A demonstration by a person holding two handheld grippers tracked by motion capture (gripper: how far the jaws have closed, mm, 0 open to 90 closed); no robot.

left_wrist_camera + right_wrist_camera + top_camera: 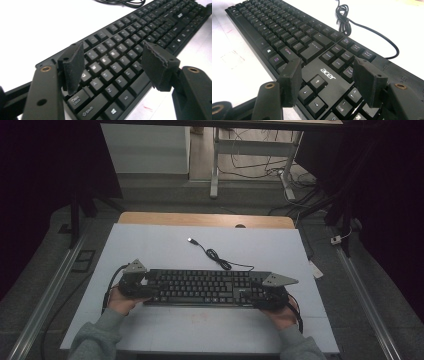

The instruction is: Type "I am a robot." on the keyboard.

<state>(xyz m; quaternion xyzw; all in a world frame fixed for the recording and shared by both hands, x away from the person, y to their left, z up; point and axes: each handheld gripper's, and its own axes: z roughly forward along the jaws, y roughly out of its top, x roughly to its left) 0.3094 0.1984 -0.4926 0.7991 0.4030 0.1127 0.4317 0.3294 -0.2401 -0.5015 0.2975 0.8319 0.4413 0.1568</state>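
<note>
**Both grippers parked over the keyboard ends, jaws apart**

Your keyboard (202,287) lies flat near the front edge of the counter (150,245), long side parallel to that edge; its cable (220,259) runs off the back in a loose coil toward the middle, the plug lying free on the white surface. You have the left gripper (113,66) over the left end, above the letter keys, and the right gripper (328,81) over the right end, above the arrow keys and the logo; that symmetry looks like a set-up for taking the keyboard by both ends at once, so it stays level.

Jaws of both grippers stand apart, with nothing clamped; in each gripper view the pads hang over the keys with clear space between them. Whether any pad touches a key is hard to say; the left pad of the left gripper sits very close to the caps-lock key.

From the high view your hands and the grey plates cover both ends of the keyboard, so its corners are hidden; the room behind is dark; the near ends of the keyboard are cut off in both gripper views.
</note>
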